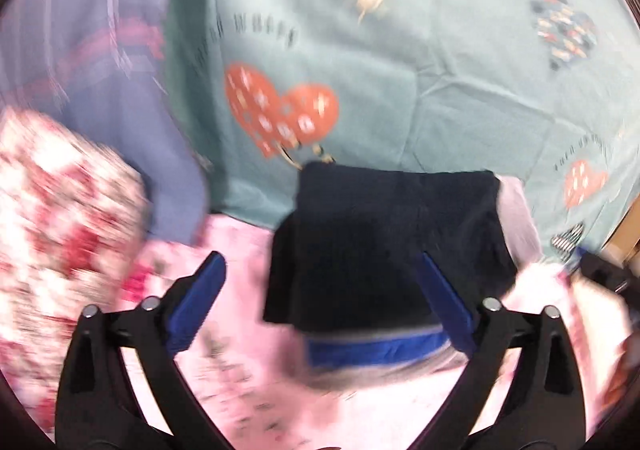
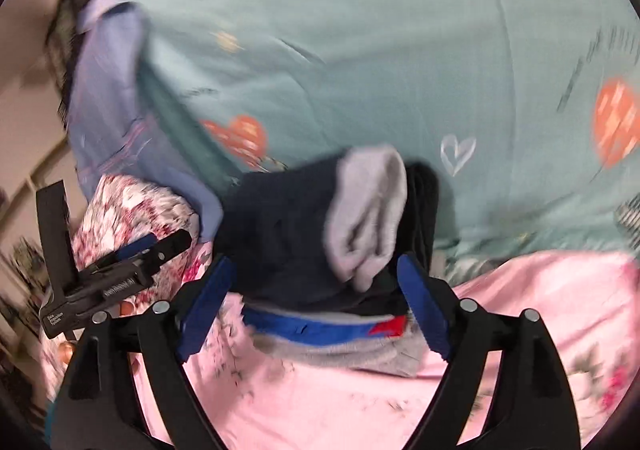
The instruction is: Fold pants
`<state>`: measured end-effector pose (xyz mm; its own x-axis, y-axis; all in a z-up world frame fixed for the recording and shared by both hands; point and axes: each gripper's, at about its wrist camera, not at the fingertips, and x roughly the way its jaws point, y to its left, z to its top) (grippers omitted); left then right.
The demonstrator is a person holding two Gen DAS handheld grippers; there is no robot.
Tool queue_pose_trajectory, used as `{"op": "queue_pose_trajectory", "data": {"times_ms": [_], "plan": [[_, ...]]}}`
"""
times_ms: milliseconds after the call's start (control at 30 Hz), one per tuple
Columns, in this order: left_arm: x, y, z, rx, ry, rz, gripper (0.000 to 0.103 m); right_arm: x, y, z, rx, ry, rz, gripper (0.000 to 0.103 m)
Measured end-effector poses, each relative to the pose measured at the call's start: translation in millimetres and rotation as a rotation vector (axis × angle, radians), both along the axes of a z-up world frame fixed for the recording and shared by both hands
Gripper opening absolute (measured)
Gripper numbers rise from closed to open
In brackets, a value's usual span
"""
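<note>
Just ahead of our left gripper (image 1: 320,290) and right gripper (image 2: 316,286), both spread wide and grasping nothing, the dark pants (image 1: 384,246) lie bunched on the pink cloth (image 2: 520,330), seemingly set down so we can regrip for another fold.

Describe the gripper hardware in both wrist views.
Both match: the left gripper and right gripper have black curved arms, silver pivot bolts and blue padded fingers. In the right wrist view, the left gripper's black body shows small white lettering, too blurred to read fully.
</note>
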<state>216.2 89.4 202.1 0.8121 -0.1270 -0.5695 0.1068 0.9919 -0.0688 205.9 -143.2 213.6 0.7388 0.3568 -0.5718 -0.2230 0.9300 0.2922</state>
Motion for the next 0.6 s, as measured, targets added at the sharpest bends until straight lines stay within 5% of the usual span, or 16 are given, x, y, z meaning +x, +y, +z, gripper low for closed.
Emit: {"op": "queue_pose_trajectory", "data": {"times_ms": [133,300,400,600], "plan": [[-92.0,-9.9,8.1,0.090,-0.110,-0.001,0.101,-98.1,14.1,23.8,-0.125,-0.176,-0.043,0.098],[-199.8,-26.1,-30.1,0.155,-0.199,0.002,0.101,-214.9,19.5,-31.5,-0.178,-0.353,-0.077,0.102],[-233.9,-33.9,-66.7,0.124,-0.156,-0.036,0.101,-250.1,22.8,-73.2,-0.183,-0.350,-0.115,0.102],[-239.8,-47.9,-112.6,0.072,-0.096,-0.040,0.101,-268.9,8.5,-135.1,-0.119,-0.311,-0.232,0.102]]}}
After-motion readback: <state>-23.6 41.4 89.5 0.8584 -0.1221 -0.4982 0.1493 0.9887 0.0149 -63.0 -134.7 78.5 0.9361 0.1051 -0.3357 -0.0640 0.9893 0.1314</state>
